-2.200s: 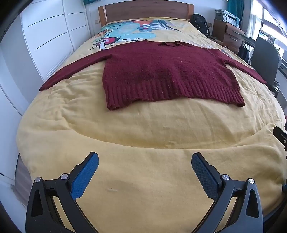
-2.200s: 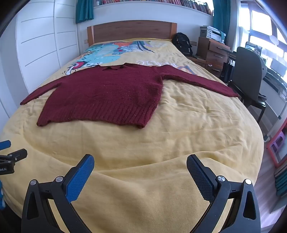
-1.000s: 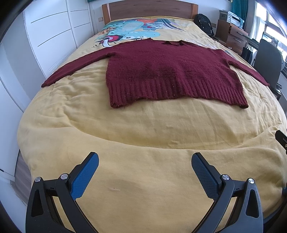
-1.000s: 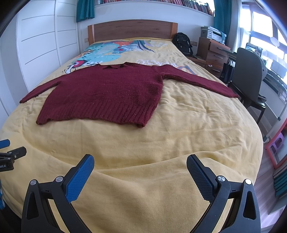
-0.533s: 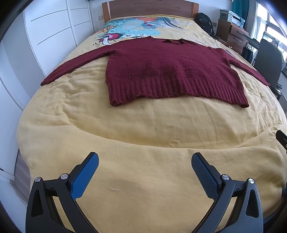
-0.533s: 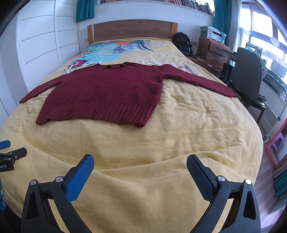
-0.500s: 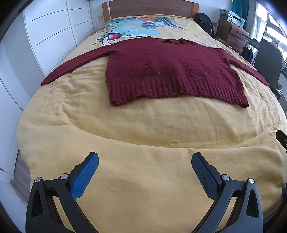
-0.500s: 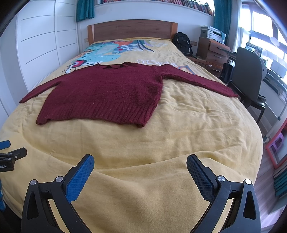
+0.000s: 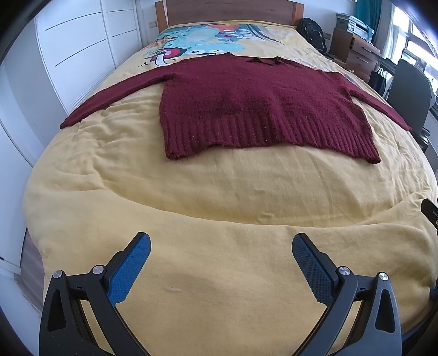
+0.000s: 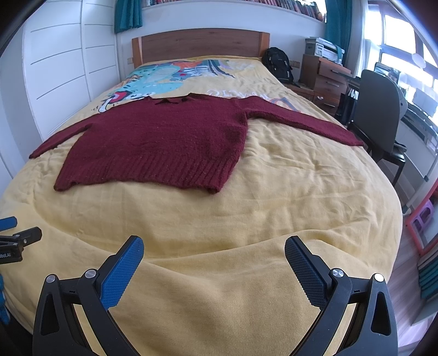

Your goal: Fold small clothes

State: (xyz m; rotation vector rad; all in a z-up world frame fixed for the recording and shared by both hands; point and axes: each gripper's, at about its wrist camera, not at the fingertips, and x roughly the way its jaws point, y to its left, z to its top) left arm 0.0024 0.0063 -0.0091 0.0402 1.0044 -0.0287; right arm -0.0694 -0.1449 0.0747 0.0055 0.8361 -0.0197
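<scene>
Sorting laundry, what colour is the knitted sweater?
Dark burgundy knitted sweater, clearest in the left wrist view.

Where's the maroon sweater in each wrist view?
Left wrist: maroon sweater spread flat, upper centre, hem towards the camera.
Right wrist: sweater upper left of centre, one sleeve running right towards the chair.
Shared landmark: wooden headboard behind it.

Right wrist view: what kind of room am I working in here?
Most likely a bedroom that doubles as a study. A bed with a wooden headboard carries the spread-out sweater, and a desk chair stands beside it near the drawers.
</scene>
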